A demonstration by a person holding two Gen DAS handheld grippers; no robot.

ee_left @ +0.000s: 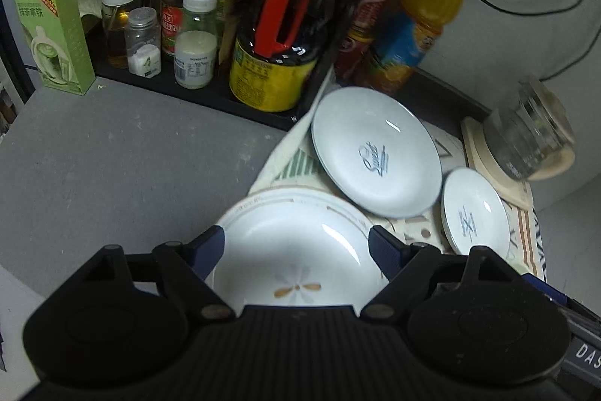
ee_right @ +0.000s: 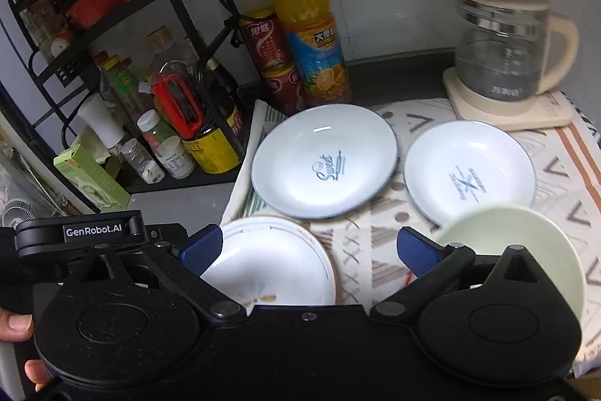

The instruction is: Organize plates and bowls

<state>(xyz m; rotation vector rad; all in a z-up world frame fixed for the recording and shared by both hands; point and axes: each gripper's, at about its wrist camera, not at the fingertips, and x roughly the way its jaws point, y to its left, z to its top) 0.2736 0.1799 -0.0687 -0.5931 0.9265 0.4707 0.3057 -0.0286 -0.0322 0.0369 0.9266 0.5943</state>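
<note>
White plates lie on the patterned cloth (ee_right: 379, 213) at the counter's back corner: the flower plate (ee_left: 296, 250) sits nearest, below the released left gripper (ee_left: 296, 247), while the right gripper (ee_right: 308, 247) also gapes, empty.

Reading "GenRobot.AI" in white on the black block (ee_right: 94, 232) atop the left hand-held gripper (ee_right: 199, 250), in the right wrist view. Showing "Sweet" in dark script at the middle of the larger blue-rimmed plate (ee_right: 325, 162) near the desk's back edge. Bearing "DAS", cut off by the frame, on a dark label (ee_left: 588, 352) at the left wrist view's lower right. Carrying Chinese characters: the green carton (ee_left: 56, 36) by the rack, the orange drink bottle (ee_right: 311, 29), the red cans (ee_right: 266, 44). Staying too blurred to read: print on the smaller plate (ee_right: 469, 168) and jar labels.
</note>
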